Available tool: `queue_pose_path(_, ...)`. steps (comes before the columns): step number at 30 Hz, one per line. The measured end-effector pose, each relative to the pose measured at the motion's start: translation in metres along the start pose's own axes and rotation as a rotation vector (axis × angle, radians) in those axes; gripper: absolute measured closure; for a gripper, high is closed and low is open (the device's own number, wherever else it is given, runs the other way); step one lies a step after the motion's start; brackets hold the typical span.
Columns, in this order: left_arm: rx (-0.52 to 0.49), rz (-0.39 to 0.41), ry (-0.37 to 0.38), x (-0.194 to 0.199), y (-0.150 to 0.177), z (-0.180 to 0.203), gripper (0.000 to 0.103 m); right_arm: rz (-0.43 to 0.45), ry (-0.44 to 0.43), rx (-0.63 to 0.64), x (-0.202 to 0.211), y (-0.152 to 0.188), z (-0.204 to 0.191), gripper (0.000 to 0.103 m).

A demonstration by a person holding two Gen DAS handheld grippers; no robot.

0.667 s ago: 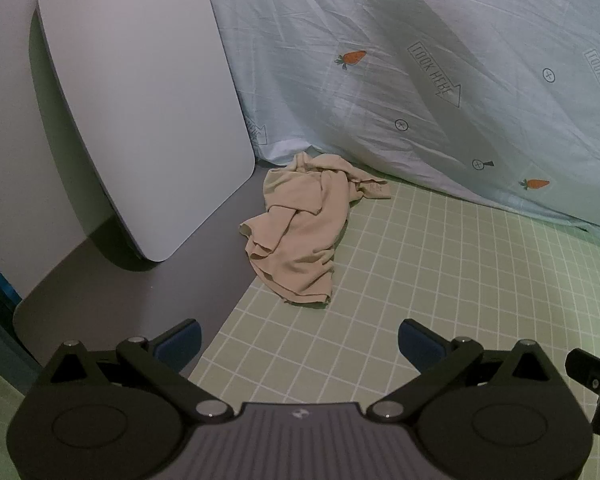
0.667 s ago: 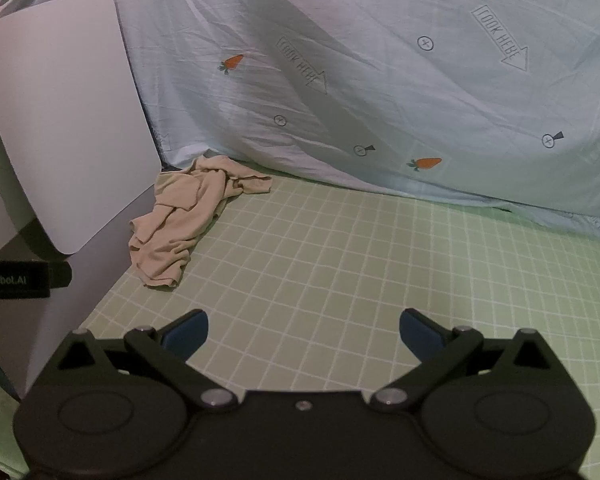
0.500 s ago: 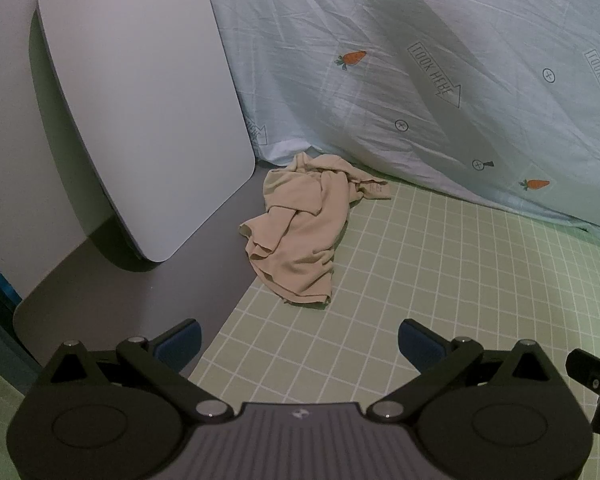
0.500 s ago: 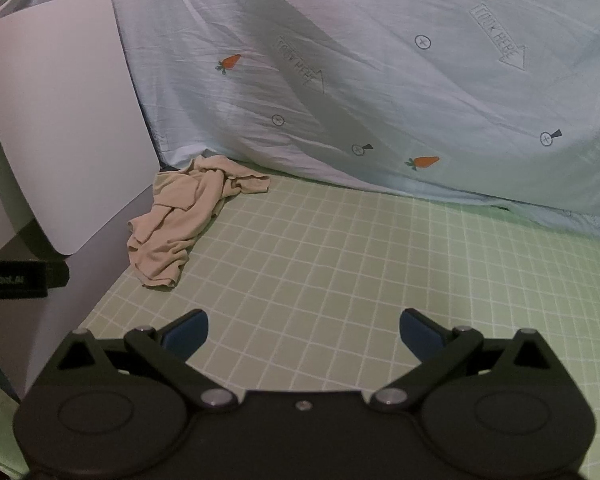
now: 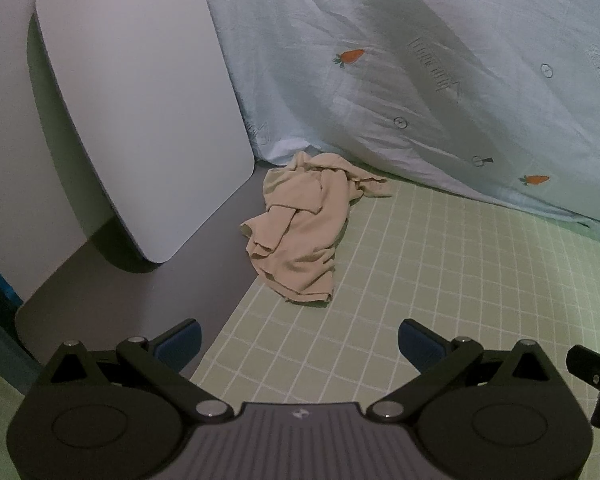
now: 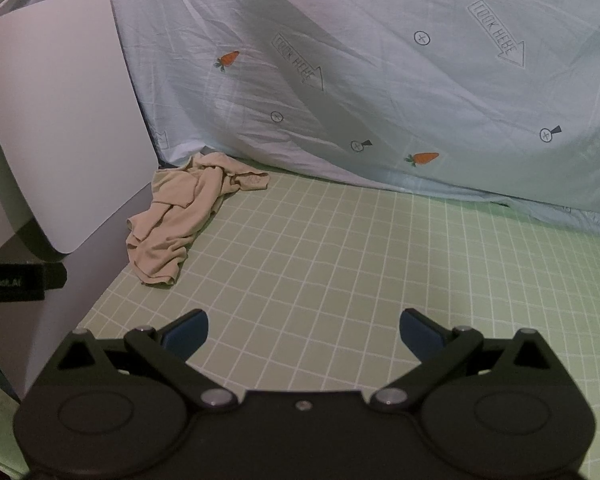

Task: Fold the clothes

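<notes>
Item 1. Left black two-finger gripper (image 5: 299, 340), sitting at the 6 o'clock edge of the left wrist view: its jaws are standing spread as wide as they go, blue pads (image 5: 180, 340) facing each other across bare cloth, holding nothing.

Item 2. Right black two-finger gripper (image 6: 303, 332), sitting at 6 o'clock in the right wrist view: its jaws are likewise standing fully apart and gripping nothing. A black part of it is showing at the 4 o'clock edge of the left wrist view.

Item 3. Light green cloth with a white grid pattern (image 5: 440, 288), lying flat under both grippers and stretching toward 3 o'clock.

Item 4. Plain grey tabletop (image 5: 112, 292), showing bare at 8 o'clock, beside the green cloth's left edge.

Item 5. Crumpled beige fabric garment (image 5: 300, 236), lying unfolded in a loose heap well ahead of both grippers, touched by neither. It is straddling the border of the grey tabletop and the green cloth, at 12 o'clock from the left gripper and at 10 o'clock in the right wrist view (image 6: 180, 216).

Item 6. White rounded-corner board (image 5: 140, 100), leaning upright at 10 o'clock, just beside the garment.

Item 7. Pale blue sheet printed with orange carrots and arrow labels (image 5: 440, 80), hanging as a backdrop from 12 to 3 o'clock; the garment's far end is lying at its lower hem.
</notes>
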State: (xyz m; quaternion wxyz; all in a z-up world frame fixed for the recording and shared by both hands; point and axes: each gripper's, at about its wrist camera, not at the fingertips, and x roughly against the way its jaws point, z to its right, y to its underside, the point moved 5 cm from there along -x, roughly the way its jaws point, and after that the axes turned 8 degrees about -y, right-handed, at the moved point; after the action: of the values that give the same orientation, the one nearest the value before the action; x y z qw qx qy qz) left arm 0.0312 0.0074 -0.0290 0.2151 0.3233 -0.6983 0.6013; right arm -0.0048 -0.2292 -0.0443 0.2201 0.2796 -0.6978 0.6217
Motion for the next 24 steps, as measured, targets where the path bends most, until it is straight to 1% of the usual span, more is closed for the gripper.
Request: queue_pose_path(24, -0.019, -0.009, -0.003, -0.0071, 0.0008, 0.0057, 0.000, -0.011, 0.008, -0.016, -0.0046, -0.0024, 0.0016, 0.000)
